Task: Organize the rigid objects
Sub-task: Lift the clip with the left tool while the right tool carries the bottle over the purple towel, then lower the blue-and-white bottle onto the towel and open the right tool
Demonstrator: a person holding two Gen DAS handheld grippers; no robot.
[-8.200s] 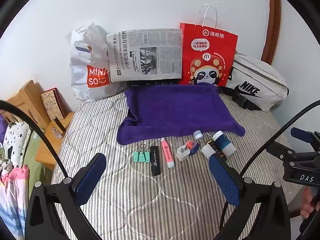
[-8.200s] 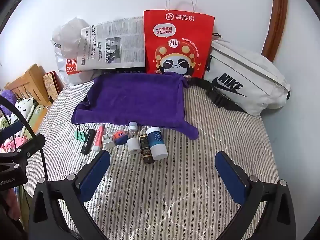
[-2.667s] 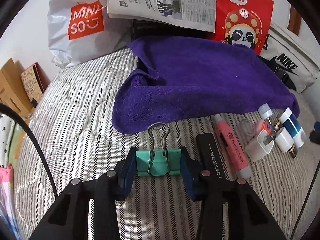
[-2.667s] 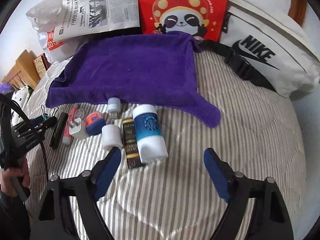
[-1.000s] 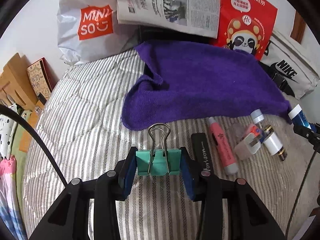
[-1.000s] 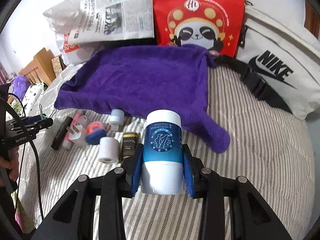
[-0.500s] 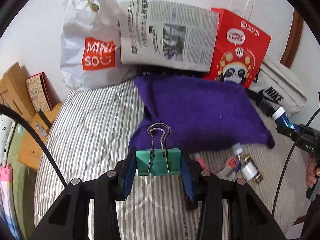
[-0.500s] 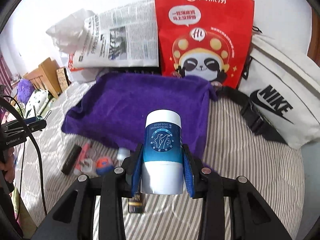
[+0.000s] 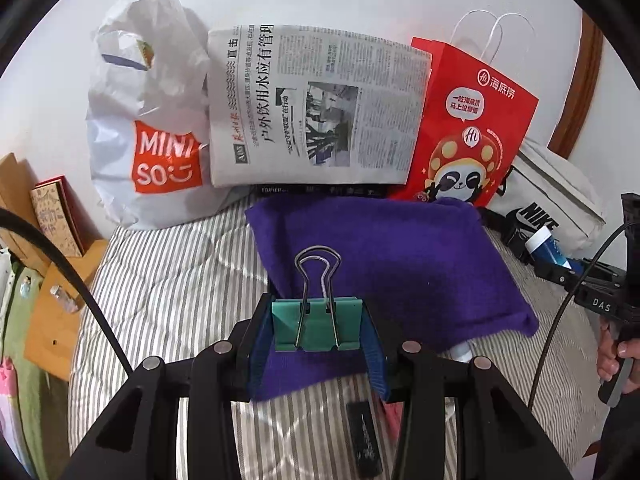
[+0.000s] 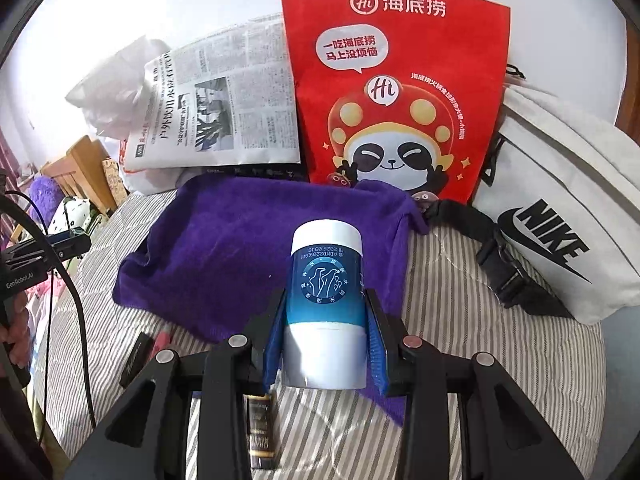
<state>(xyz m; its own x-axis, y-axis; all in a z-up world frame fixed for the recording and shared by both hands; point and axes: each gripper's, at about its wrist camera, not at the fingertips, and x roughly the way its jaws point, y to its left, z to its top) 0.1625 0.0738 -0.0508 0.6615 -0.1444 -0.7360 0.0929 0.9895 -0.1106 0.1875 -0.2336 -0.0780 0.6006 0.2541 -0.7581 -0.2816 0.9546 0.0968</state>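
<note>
While the left claw (image 9: 318, 330) grips the binder clip (image 9: 317, 324), the right claw (image 10: 325, 344) clasps the bottle (image 10: 326, 304)

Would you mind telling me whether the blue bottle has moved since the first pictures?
Yes. The blue bottle left the striped bedcover; right tongs now hold it above the purple towel.

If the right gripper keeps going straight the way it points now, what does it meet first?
Most likely the purple towel, straight ahead of the right gripper and its blue bottle; the red bag stands behind. Depth is uncertain.
</note>
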